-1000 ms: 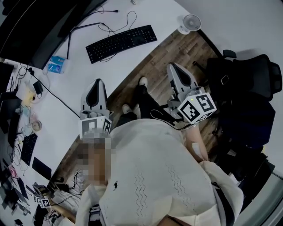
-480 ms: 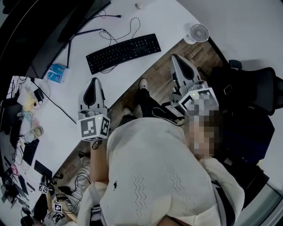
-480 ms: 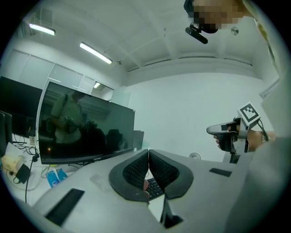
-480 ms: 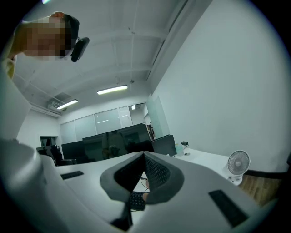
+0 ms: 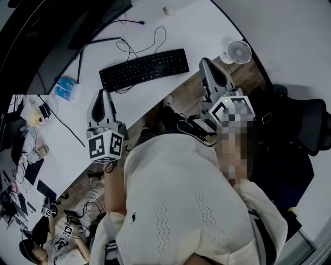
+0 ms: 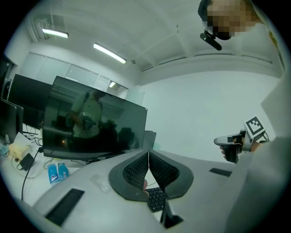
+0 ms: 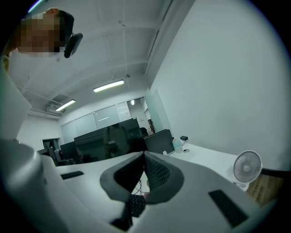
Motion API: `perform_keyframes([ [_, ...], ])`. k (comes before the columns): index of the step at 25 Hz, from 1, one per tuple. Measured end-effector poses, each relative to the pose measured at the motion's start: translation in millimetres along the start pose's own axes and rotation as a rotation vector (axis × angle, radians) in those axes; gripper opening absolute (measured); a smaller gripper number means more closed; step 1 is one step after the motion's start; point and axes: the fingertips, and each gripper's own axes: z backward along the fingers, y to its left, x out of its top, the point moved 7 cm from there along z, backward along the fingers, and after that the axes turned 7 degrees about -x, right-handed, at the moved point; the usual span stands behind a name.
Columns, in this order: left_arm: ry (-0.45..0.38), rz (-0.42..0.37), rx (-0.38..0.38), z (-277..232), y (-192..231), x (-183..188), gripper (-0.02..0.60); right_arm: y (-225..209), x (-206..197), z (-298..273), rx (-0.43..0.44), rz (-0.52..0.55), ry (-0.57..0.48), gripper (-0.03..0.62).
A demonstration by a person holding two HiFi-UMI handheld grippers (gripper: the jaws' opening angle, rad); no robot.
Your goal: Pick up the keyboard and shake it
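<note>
The keyboard [image 5: 145, 69] is showing black against the white desk [image 5: 196, 26], and the fan [image 5: 238, 52] is showing white too. The floor [image 5: 189, 98] is showing brown wood grain. The left gripper [image 5: 102, 94] is looking grey, its fingers [image 6: 134, 172] dimpled black, its cube [image 5: 106, 146] wearing black-and-white squares. The sweater [image 5: 176, 207] is showing white with zigzags, and the packet [image 5: 63, 88] is showing blue.

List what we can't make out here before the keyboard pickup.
- Keyboard: key legends too small in head view; mostly hidden behind shut left tongs and right tongs in gripper views.
- Monitor: cut off by head view's top-left edge.
- Small desk item: too small to identify.
</note>
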Motion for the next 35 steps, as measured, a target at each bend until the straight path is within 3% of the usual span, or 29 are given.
perform_keyframes([
  [11,0.018,0.011,0.130,-29.0,-19.5,-19.3,0.015,-41.8,-9.5,-58.9,0.099,-0.002,0.111,0.006],
  [19,0.073,0.032,0.195,-29.2,0.0,-41.4,0.015,-48.5,-25.9,-84.0,0.107,0.008,0.184,0.015],
  [35,0.230,-0.001,0.117,-54.8,75.7,-73.5,0.018,-31.0,-72.7,-103.4,0.007,0.055,0.283,0.028],
])
